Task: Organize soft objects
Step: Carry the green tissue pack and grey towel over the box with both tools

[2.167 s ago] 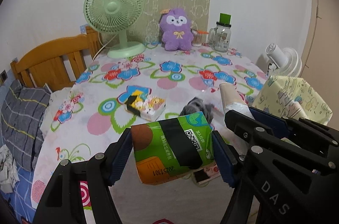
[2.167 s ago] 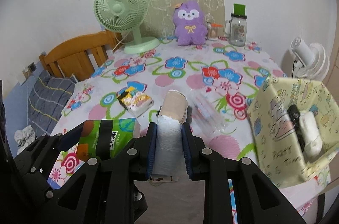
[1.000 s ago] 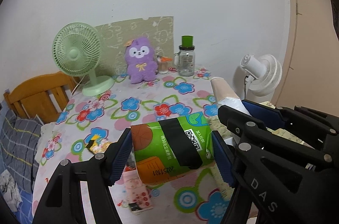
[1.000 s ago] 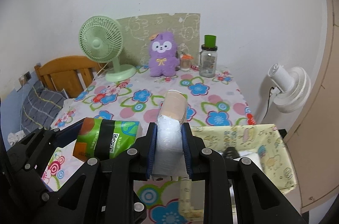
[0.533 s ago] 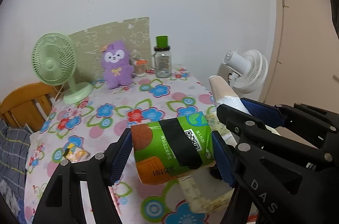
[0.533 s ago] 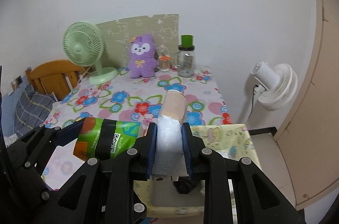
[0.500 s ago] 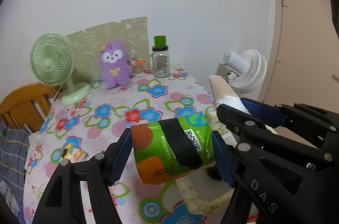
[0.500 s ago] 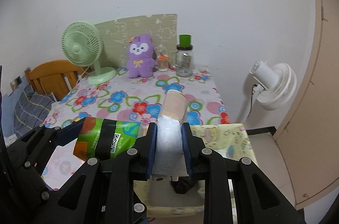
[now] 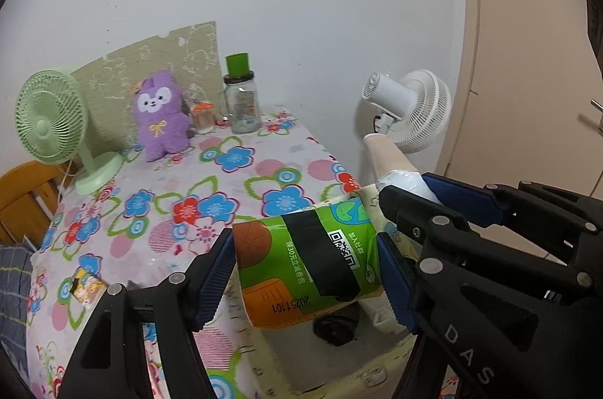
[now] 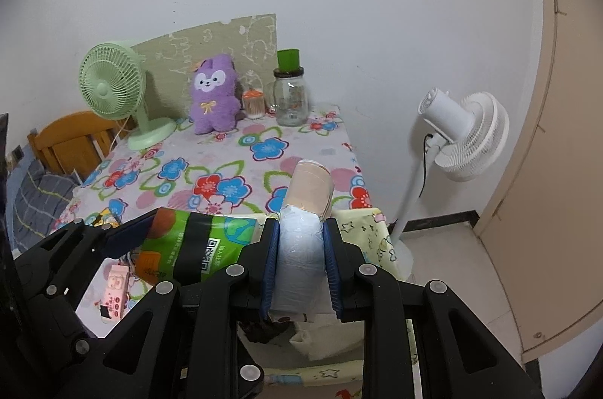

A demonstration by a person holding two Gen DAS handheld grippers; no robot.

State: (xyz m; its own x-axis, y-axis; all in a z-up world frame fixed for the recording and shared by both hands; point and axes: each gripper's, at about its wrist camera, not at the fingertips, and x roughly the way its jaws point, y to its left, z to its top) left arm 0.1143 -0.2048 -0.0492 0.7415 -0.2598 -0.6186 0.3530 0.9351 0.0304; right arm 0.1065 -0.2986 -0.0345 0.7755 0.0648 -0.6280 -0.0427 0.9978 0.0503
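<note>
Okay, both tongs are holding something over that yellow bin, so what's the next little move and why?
Probably lower the left tongs a little, then open them. They grip the green tissue pack above the yellow fabric bin, which already holds a dark item. The right tongs grip the wrapped roll alongside, so releasing one at a time should avoid a tangle.

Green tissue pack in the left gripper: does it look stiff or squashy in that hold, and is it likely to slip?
The green tissue pack probably gives easily: its plastic wrap bulges between the left gripper pads. It looks light for its bulk, hanging level from a side pinch alone. The glossy wrap may be slippery, though the ribbed blue pads should help.
</note>
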